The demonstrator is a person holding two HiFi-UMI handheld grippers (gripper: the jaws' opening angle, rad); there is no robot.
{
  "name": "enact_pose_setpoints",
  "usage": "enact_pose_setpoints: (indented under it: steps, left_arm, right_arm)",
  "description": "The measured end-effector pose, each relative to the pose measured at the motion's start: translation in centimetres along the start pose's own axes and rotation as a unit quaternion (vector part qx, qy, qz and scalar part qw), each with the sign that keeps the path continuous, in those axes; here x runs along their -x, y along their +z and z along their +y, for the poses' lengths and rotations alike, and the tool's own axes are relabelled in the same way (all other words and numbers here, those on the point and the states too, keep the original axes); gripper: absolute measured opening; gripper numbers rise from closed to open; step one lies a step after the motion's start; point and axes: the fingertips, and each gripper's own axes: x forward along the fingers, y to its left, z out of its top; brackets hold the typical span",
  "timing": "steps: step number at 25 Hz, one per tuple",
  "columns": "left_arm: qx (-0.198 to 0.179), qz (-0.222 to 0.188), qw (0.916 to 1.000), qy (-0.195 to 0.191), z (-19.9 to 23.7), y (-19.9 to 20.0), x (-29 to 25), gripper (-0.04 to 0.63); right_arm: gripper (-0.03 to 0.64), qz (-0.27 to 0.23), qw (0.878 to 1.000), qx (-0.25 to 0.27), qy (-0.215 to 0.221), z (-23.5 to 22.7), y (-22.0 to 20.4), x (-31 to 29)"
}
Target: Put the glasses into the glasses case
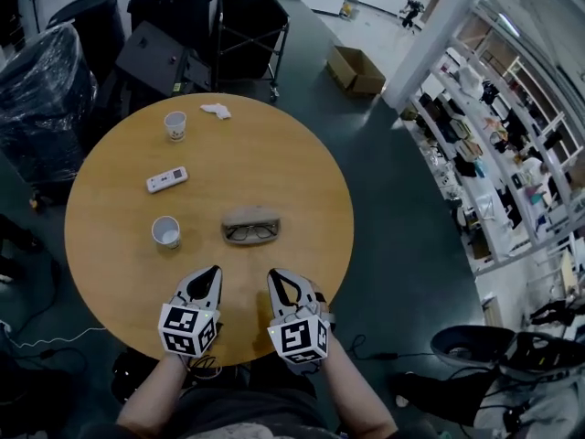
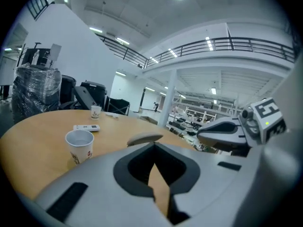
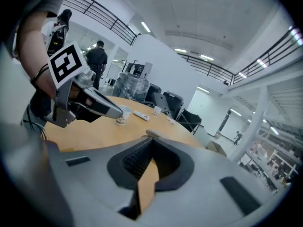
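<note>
On the left of the round, pale wooden counter (image 1: 110, 245) stands a white paper cup (image 1: 165, 231), with a flat white remote (image 1: 167, 179) beyond it, and a second paper cup (image 1: 175, 124) and a crumpled white tissue (image 1: 217, 111) at the far edge

The left tool (image 1: 212, 274) rests low over the near edge of the counter; its grey jaws meet at the tips around a diamond-shaped hollow, and they grip nothing

Ahead of the tools, and between their two lines, lies the glasses case (image 1: 250, 216), a smooth tan oval shell. The dark, thin-framed glasses (image 1: 251, 234) sit along its near side. Whether they are in the open case or just in front of it cannot be told. Both have their long axis running left to right, square to the way the tools point

The right tool (image 1: 274, 276) is likewise closed at the tips and empty. It looks slightly the nearer of the two to the glasses, so a short reach forward would probably fall to it
</note>
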Motion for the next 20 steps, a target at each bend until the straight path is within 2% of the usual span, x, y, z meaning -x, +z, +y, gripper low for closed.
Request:
enact_pose_setpoints:
  steps: [3,5,8,13,16,20]
  left_arm:
    - [-0.005,-0.031,0.9991,-0.028,-1.6,1.8,3.6,0.006]
    - [-0.013,-0.047,0.9976,-0.05,-2.8,2.7,5.5,0.006]
    - [-0.022,-0.071,0.9948,-0.07,-4.0,4.1,7.3,0.006]
    - [-0.018,-0.098,0.9906,-0.094,-6.5,5.4,9.0,0.006]
    - [-0.033,-0.101,0.9889,-0.104,-8.2,5.4,9.3,0.005]
    - [-0.028,-0.107,0.9892,-0.095,-9.7,5.0,10.0,0.006]
  right_arm:
    - [-0.011,-0.02,0.999,-0.024,-0.026,0.4,1.6,3.8]
    - [-0.011,-0.041,0.996,-0.061,-0.042,0.6,2.5,6.3]
    - [-0.011,-0.073,0.985,-0.139,-0.066,0.5,3.3,9.7]
    - [-0.011,-0.103,0.968,-0.206,-0.102,-0.8,3.8,14.5]
    - [-0.012,-0.109,0.963,-0.219,-0.113,-1.3,3.2,16.2]
    - [-0.012,-0.118,0.961,-0.223,-0.116,-1.2,2.5,17.9]
